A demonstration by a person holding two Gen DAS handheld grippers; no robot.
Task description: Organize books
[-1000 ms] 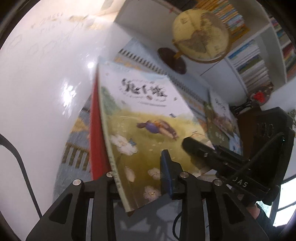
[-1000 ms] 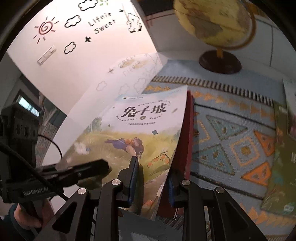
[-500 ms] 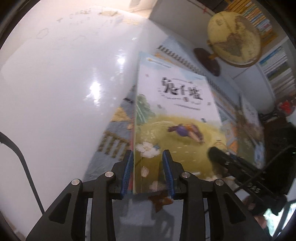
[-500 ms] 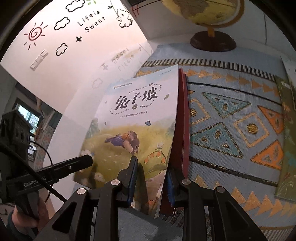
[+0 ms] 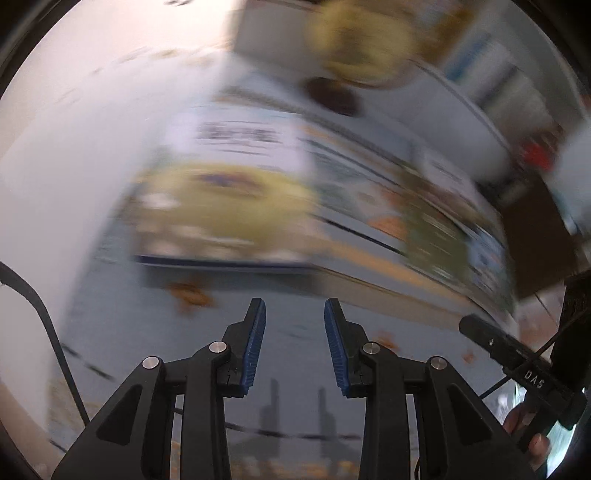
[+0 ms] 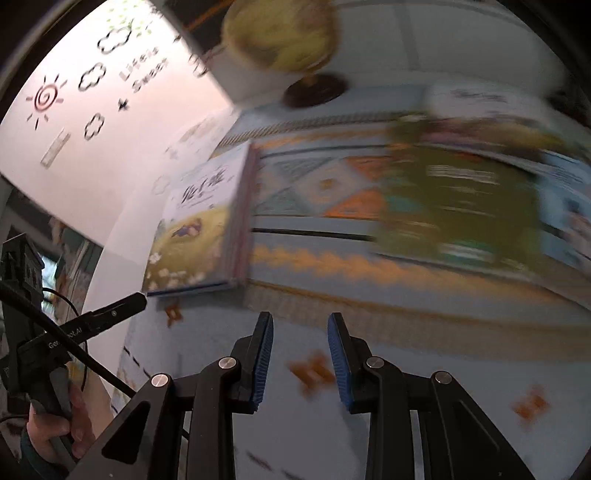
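Left tool empty, apart; picture book flat ahead.

Soft, even room light. Both fisheye views smear with motion blur: the yellow-covered picture book and the round yellow globe are streaked, while the black gripper fingers stay sharp. Edges bend and darken.
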